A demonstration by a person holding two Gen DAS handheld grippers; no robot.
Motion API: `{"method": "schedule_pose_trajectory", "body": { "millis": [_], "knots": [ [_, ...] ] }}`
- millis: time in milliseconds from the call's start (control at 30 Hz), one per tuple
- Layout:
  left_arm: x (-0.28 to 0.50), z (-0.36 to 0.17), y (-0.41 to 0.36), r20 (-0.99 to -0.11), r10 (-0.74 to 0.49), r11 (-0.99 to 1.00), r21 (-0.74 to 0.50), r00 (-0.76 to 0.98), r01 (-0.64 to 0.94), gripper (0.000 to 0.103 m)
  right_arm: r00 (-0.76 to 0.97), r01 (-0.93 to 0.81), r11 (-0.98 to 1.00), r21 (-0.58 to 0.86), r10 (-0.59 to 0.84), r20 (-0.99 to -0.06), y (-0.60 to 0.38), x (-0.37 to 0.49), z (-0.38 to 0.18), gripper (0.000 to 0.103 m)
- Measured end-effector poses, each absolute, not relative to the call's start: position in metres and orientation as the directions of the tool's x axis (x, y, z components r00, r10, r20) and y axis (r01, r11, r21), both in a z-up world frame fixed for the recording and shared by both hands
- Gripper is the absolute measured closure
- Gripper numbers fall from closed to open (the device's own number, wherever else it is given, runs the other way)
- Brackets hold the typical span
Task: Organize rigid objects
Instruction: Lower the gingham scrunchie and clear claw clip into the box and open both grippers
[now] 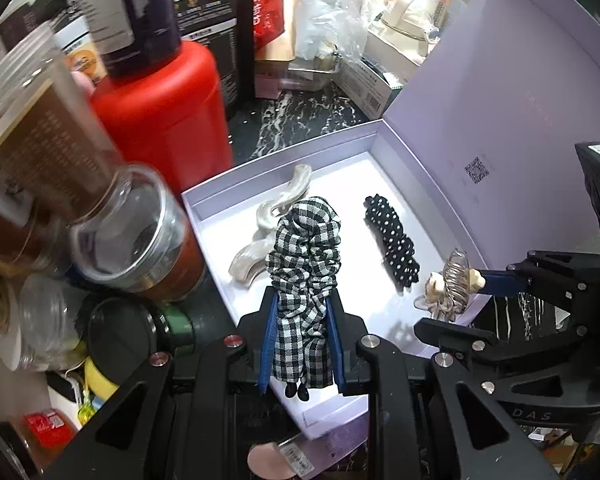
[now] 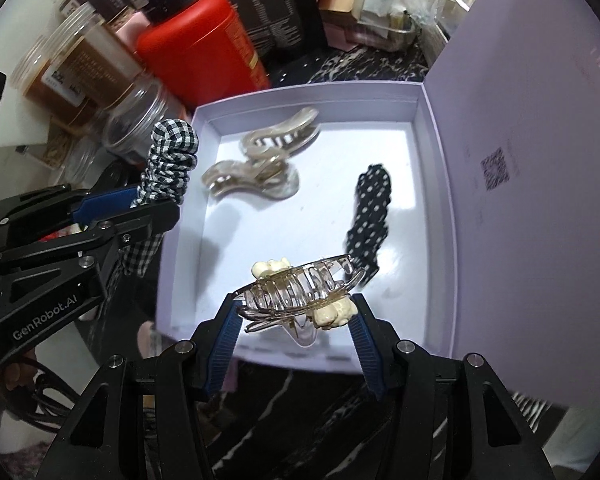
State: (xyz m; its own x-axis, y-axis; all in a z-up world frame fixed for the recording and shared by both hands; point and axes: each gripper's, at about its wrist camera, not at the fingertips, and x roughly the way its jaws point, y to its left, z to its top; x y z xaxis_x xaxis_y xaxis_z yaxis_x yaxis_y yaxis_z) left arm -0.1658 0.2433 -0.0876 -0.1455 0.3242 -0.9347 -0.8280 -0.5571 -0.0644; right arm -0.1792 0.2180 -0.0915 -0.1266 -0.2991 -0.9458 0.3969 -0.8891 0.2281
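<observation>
Here, 2 hair accessories held above an open lilac box point(image 2: 432, 128) on a dark marbled counter point(image 1: 300, 120). Clamped tight in the left gripper point(image 1: 302, 316): a black-and-white checked scrunchie clip point(image 1: 306, 264), poised over the box's 6 o'clock edge in the left wrist view and at 9 o'clock of the box in the right wrist view. Gripped between the blue pads of the right gripper point(image 2: 296, 316): a clear claw clip point(image 2: 300, 288) with cream trim, over the box's 6 o'clock rim in the right wrist view. Already lying on the white floor inside: a pearly wavy claw clip point(image 2: 256, 164) toward 11 o'clock, a black polka-dot clip point(image 2: 370, 216) toward 3 o'clock, well apart. Raised at 3 o'clock: the box's lid point(image 1: 520, 92), bearing a QR code. Crowding the 9 to 12 o'clock side: a red container point(image 1: 168, 108) and clear jars point(image 1: 136, 232).
</observation>
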Motion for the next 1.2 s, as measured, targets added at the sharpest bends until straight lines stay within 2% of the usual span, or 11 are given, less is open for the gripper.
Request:
{"method": "schedule_pose_trajectory", "body": {
  "millis": [667, 1200],
  "knots": [
    [-0.191, -0.112, 0.294, -0.945, 0.286, -0.535, -0.020, -0.159, -0.845, 0.081, -0.201, 0.402, -0.892, 0.206, -0.305, -0.931, 0.228, -0.230, -0.100, 0.049],
    [-0.207, -0.137, 0.322, -0.959, 0.216, -0.510, 0.049, -0.182, -0.859, 0.081, -0.172, 0.419, -0.867, 0.269, -0.366, -0.915, 0.222, -0.248, -0.116, 0.049]
  ]
}}
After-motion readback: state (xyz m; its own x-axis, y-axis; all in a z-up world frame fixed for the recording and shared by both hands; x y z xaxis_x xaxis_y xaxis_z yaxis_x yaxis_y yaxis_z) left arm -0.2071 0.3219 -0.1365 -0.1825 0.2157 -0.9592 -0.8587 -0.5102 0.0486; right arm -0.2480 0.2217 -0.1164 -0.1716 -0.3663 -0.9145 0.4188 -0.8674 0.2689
